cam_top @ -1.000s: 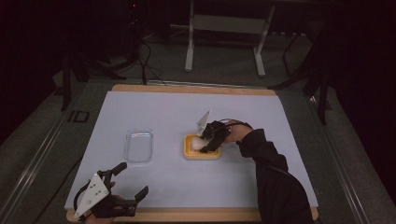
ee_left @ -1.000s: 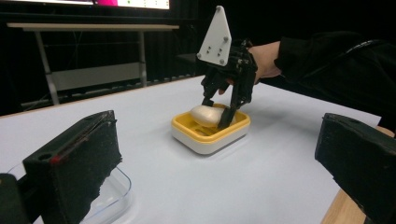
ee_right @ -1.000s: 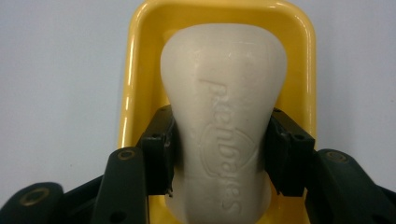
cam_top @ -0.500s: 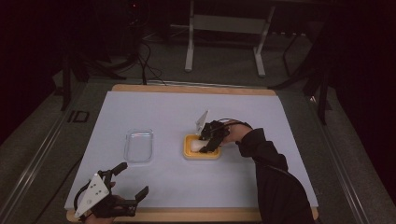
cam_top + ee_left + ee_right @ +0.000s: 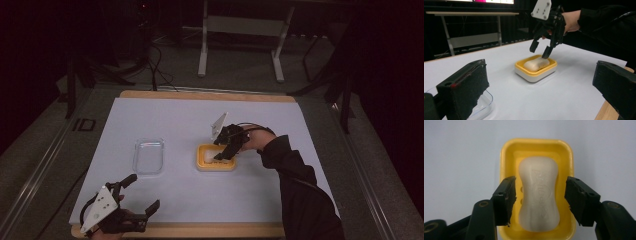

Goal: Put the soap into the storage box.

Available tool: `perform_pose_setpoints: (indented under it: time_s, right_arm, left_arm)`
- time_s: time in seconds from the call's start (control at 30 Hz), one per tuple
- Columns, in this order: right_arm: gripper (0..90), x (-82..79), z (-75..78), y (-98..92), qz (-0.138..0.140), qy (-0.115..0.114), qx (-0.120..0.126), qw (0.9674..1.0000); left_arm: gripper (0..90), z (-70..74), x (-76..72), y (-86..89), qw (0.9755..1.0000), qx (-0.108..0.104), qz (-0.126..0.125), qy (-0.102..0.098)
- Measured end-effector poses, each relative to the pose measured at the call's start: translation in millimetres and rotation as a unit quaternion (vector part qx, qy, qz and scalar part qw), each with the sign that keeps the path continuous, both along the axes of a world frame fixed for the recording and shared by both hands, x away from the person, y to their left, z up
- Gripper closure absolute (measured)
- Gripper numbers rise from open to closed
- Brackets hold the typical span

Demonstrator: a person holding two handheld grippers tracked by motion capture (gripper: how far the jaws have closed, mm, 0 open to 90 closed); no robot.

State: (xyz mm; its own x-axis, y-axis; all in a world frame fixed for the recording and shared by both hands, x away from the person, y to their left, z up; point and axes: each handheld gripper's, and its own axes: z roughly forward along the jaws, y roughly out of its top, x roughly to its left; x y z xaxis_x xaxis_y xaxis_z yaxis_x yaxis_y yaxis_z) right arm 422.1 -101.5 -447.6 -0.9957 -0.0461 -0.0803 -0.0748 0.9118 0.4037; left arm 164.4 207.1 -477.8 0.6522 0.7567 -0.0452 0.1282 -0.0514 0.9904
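Observation:
A white bar of soap [image 5: 539,192] lies in a yellow soap dish [image 5: 509,155] near the middle of the white table cover. My right gripper [image 5: 540,197] hovers just above the dish, open, with one jaw on each side of the bar and a small gap to it. In the left gripper view the soap [image 5: 536,63] rests in the dish [image 5: 535,72] with the right gripper [image 5: 541,51] over it. My left gripper [image 5: 139,192] stands open at the table's front left corner, nothing between its jaws.
A clear plastic lid or tray [image 5: 148,156] lies left of the soap dish [image 5: 216,157]. The white cover [image 5: 175,120] sits on a wooden board whose front edge [image 5: 210,230] runs beside my left gripper. Metal stand legs [image 5: 240,45] rise beyond the table.
My right gripper has sunk slightly over the dish. The left gripper has barely moved.

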Motion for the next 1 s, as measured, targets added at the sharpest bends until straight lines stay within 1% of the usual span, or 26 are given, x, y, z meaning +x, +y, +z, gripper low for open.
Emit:
perform_pose_setpoints:
  time_s: [0.03, 0.07, 0.1, 0.17, 0.2, 0.27, 0.3, 0.37, 0.43, 0.53, 0.57, 0.6, 0.67, 0.73, 0.8, 0.83, 0.87, 0.93, 0.97, 1.0]
  right_arm:
    - [39.4, -1.6, 2.1, -0.7, -0.004, 0.000, 0.003, 1.0000]
    - [36.0, -2.7, 3.6, -1.4, -0.010, -0.003, 0.003, 0.9999]
    - [33.0, -3.8, 5.2, -1.7, -0.023, -0.003, -0.003, 0.9997]
    - [30.9, -4.7, 7.9, -2.8, -0.039, -0.012, -0.007, 0.9991]
    - [28.9, -5.3, 9.0, -3.6, -0.046, -0.012, -0.007, 0.9988]
    - [28.7, -5.8, 10.1, -5.0, -0.060, -0.016, -0.009, 0.9980]
    - [27.1, -6.0, 10.2, -6.0, -0.070, -0.015, -0.014, 0.9973]
    - [24.1, -6.5, 10.1, -8.5, -0.086, -0.011, -0.017, 0.9961]
    - [22.2, -6.8, 9.7, -10.9, -0.099, -0.016, -0.017, 0.9948]
    - [15.4, -8.6, 11.6, -15.3, -0.124, -0.009, -0.010, 0.9922]
    - [12.4, -8.7, 13.0, -17.6, -0.126, 0.003, -0.007, 0.9920]
    - [12.4, -8.7, 13.0, -17.6, -0.126, 0.003, -0.007, 0.9920]
    - [12.0, -11.2, 15.5, -23.6, -0.141, 0.008, 0.004, 0.9900]
    - [11.7, -14.5, 16.0, -26.8, -0.149, 0.010, 0.004, 0.9887]
    - [11.0, -16.7, 15.8, -28.6, -0.150, 0.010, 0.005, 0.9887]
    - [11.1, -21.0, 15.2, -31.6, -0.161, 0.012, 0.008, 0.9868]
    - [11.2, -23.4, 14.4, -33.2, -0.165, 0.016, 0.011, 0.9861]
    - [11.3, -28.7, 11.5, -36.2, -0.169, 0.016, 0.007, 0.9854]
    - [11.3, -28.7, 11.5, -36.2, -0.169, 0.016, 0.007, 0.9854]
    - [11.3, -36.0, 8.8, -38.5, -0.190, -0.001, 0.008, 0.9817]
  left_arm:
    - [0.2, 0.0, -0.1, 0.0, 1.0000, 0.000, 0.000, 0.000]
    - [0.2, 0.0, -0.2, 0.2, 1.0000, 0.001, 0.000, 0.000]
    - [0.2, 0.0, -0.2, 0.3, 1.0000, 0.000, 0.000, 0.000]
    - [0.1, 0.0, -0.1, 0.3, 1.0000, 0.000, 0.000, 0.000]
    - [0.2, 0.0, 0.0, 0.2, 1.0000, 0.000, 0.000, 0.001]
    - [0.2, 0.1, 0.0, 0.0, 1.0000, -0.001, -0.001, 0.000]
    - [0.2, 0.0, -0.1, -0.1, 1.0000, -0.001, -0.001, 0.001]
    - [0.2, 0.1, -0.1, -0.1, 1.0000, -0.001, -0.002, 0.001]
    - [0.1, 0.1, -0.1, 0.0, 1.0000, -0.001, -0.001, 0.001]
    - [0.2, 0.1, -0.2, -0.1, 1.0000, -0.001, -0.001, 0.001]
    - [0.2, 0.0, -0.3, -0.1, 1.0000, 0.000, -0.001, 0.001]
    - [0.2, 0.0, -0.3, -0.1, 1.0000, 0.000, -0.001, 0.001]
    - [0.2, 0.1, -0.1, -0.2, 1.0000, 0.000, -0.002, 0.001]
    - [0.2, 0.0, 0.0, -0.3, 1.0000, 0.001, -0.002, 0.001]
    - [0.2, 0.1, 0.0, -0.3, 1.0000, 0.002, -0.002, 0.000]
    - [0.2, 0.0, -0.1, -0.3, 1.0000, 0.003, -0.003, 0.000]
    - [0.2, 0.0, -0.1, -0.3, 1.0000, 0.003, -0.003, 0.001]
    - [0.2, 0.0, -0.1, -0.3, 1.0000, 0.001, -0.003, 0.001]
    - [0.2, 0.0, -0.1, -0.3, 1.0000, 0.001, -0.003, 0.001]
    - [0.1, -0.1, 0.1, -0.2, 1.0000, 0.003, -0.004, 0.002]
